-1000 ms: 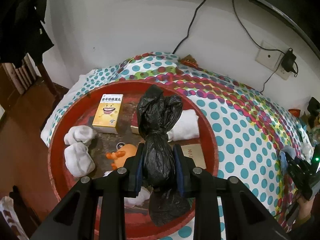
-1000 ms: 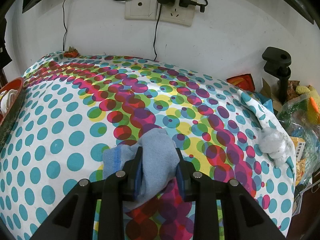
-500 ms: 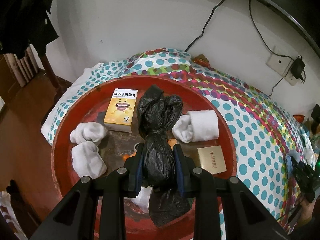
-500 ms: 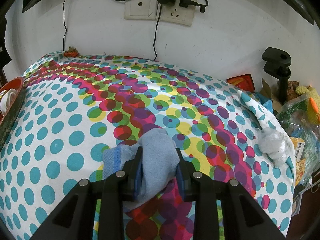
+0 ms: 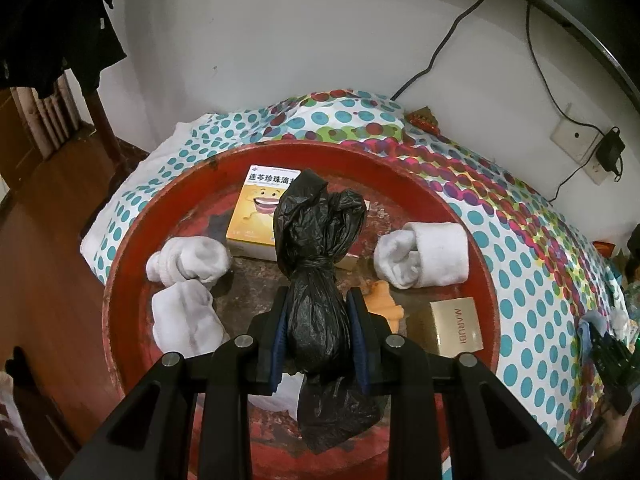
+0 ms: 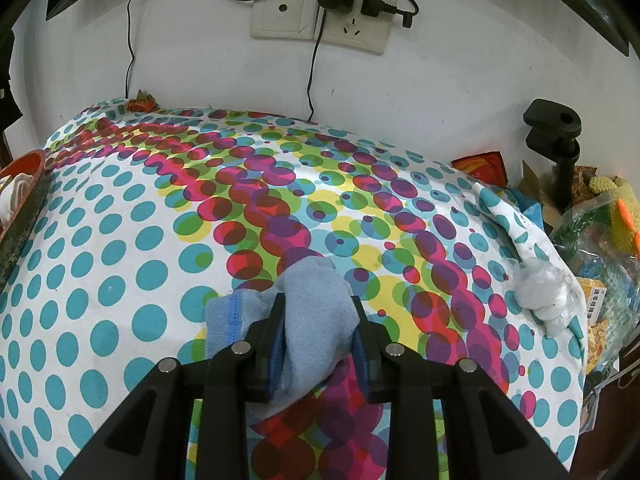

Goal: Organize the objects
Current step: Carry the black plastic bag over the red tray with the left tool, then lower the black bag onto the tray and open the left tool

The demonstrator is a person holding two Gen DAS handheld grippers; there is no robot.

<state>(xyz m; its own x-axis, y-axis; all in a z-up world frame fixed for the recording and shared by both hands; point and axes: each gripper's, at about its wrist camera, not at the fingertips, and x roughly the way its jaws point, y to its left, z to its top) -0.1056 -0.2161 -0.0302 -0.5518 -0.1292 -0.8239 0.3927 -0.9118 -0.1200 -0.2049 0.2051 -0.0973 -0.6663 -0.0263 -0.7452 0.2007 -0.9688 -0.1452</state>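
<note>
Left wrist view: left gripper [image 5: 319, 334] clamped on knotted black plastic bag [image 5: 318, 276], pads squeezing the bundle just below the knot, frilled top standing up toward 12 o'clock, loose tail hanging toward 6 o'clock over the red round tray [image 5: 120, 276]. Judged light, soft and crinkly, slick film; best held where the bundle is thickest, below the knot, since the tail alone would likely slip. On the tray: yellow medicine box [image 5: 256, 216] at 11 o'clock of the bag, two white rolled socks [image 5: 186, 280] at 9 o'clock, a white rolled towel [image 5: 428, 254] at 2 o'clock, a gold box [image 5: 456, 330] at 3 o'clock, an orange toy [image 5: 384, 300] partly hidden beside the right pad.

Right wrist view: right gripper [image 6: 319, 342] closed on blue cloth [image 6: 312, 304], limp and light, bunched between the pads, stitched hem spilling toward 9 o'clock onto the dotted bedsheet [image 6: 120, 280]. Sheet soft and yielding, rumpled at 3 o'clock near a clear plastic wad [image 6: 544, 292]. White wall at 12 o'clock with socket plate [image 6: 320, 12] and charger cables; clutter at far 3 o'clock.
</note>
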